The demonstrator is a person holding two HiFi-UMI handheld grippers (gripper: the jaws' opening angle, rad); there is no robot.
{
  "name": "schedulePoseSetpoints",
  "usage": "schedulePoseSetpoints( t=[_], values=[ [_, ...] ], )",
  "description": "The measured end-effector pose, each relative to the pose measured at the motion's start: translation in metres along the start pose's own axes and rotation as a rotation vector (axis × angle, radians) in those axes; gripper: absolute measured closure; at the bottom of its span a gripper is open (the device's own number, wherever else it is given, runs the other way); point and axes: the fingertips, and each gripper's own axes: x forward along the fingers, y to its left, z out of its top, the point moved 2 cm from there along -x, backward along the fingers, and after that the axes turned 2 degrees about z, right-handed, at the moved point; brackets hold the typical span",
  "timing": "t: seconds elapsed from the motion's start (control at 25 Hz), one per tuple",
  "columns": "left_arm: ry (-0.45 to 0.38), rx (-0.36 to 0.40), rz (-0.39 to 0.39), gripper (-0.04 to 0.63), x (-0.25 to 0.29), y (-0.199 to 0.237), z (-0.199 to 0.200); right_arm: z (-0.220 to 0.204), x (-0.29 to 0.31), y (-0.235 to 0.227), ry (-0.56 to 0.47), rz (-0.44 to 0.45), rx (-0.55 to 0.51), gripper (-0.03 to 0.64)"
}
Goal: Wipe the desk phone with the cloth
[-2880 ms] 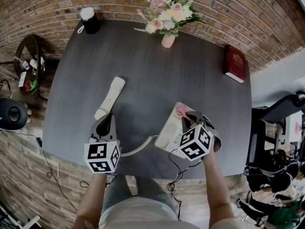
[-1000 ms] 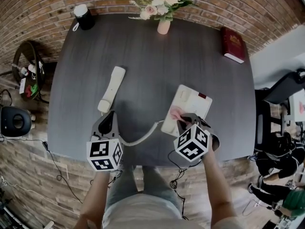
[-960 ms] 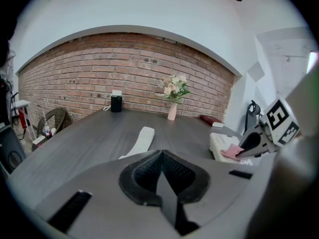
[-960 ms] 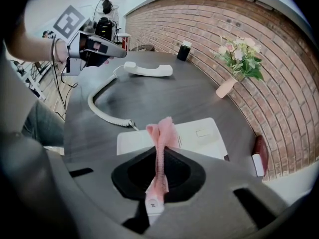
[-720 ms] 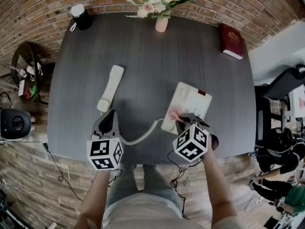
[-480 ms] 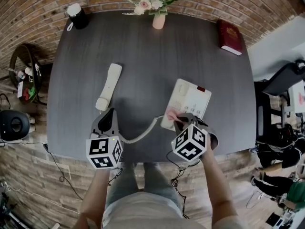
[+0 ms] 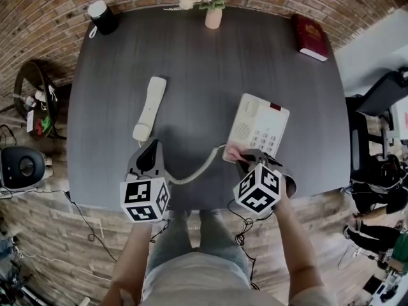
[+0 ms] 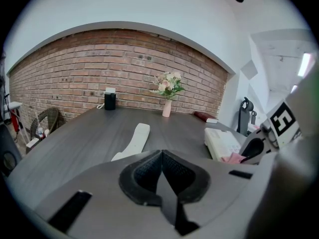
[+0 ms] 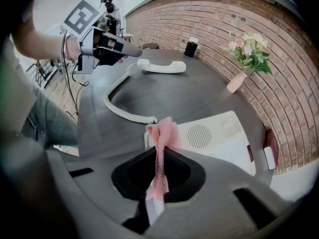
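The cream desk phone base (image 7: 260, 127) lies on the dark table, right of centre, with its keypad up. Its handset (image 7: 149, 108) lies off the cradle to the left, joined by a coiled cord (image 7: 199, 169). My right gripper (image 7: 243, 159) is shut on a pink cloth (image 9: 162, 142), and the cloth (image 7: 233, 152) touches the near left corner of the phone base (image 9: 219, 133). My left gripper (image 7: 150, 153) is shut with nothing in it, hovering near the table's front edge just below the handset (image 8: 133, 139).
At the table's far edge stand a vase of flowers (image 7: 212, 11) and a black speaker with a white top (image 7: 102, 16). A dark red book (image 7: 312, 36) lies at the far right corner. Chairs and cables lie beyond the table (image 7: 210, 62) on both sides.
Since nearly three seconds ago the right gripper has dragged the pink cloth from the phone's upper part down to its near left corner. The left gripper has stayed where it was.
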Motion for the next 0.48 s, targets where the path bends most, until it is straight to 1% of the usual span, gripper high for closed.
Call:
schedulePoseSetpoints(
  t=[0.48],
  values=[
    [0.003,0.008,-0.026,0.591,-0.010,0.004,-0.005,-0.004,-0.001,0.029,0.013,0.024,0.019,0.595]
  ],
)
